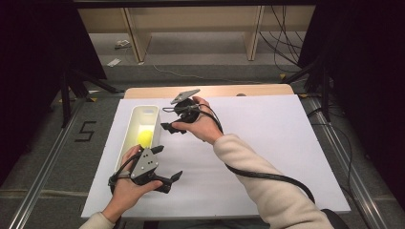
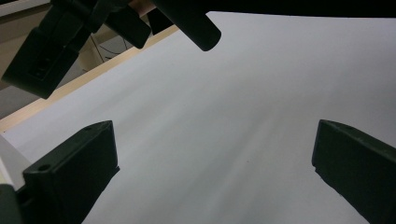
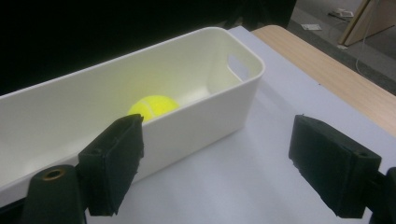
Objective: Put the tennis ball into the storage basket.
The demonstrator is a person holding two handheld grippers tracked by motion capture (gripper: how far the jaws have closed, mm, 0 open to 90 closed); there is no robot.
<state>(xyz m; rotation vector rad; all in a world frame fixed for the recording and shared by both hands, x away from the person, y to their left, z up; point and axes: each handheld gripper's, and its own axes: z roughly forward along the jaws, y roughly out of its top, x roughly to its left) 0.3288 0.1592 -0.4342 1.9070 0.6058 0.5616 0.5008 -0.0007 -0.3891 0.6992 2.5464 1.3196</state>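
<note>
Item: tennis ball (image 3: 154,106), yellow. It lies inside the long white bin (image 1: 135,117), about midway along it, on the bin floor. Nothing touches it.

Item: white bin, open top, handle slot in its far end wall. It stands on the white sheet (image 1: 267,143) at the left of the table, long axis running away from me.

Item: right gripper (image 1: 173,128). I hold it just beside the bin's right wall, jaws spread wide and empty, aimed toward the ball across the rim.

Item: left gripper (image 1: 168,180). I hold it low near the bin's near end, jaws wide, nothing between them, facing bare sheet.

Step in hand, as I judge it: take the ball out of the bin with the right gripper.

Handling notes: I lift over the rim before descending, keep the jaws wide and straddle the ball across the bin's width, close at its middle. A ball rolls; a glancing pad would push it along the floor. The left gripper could steady the near wall.
</note>
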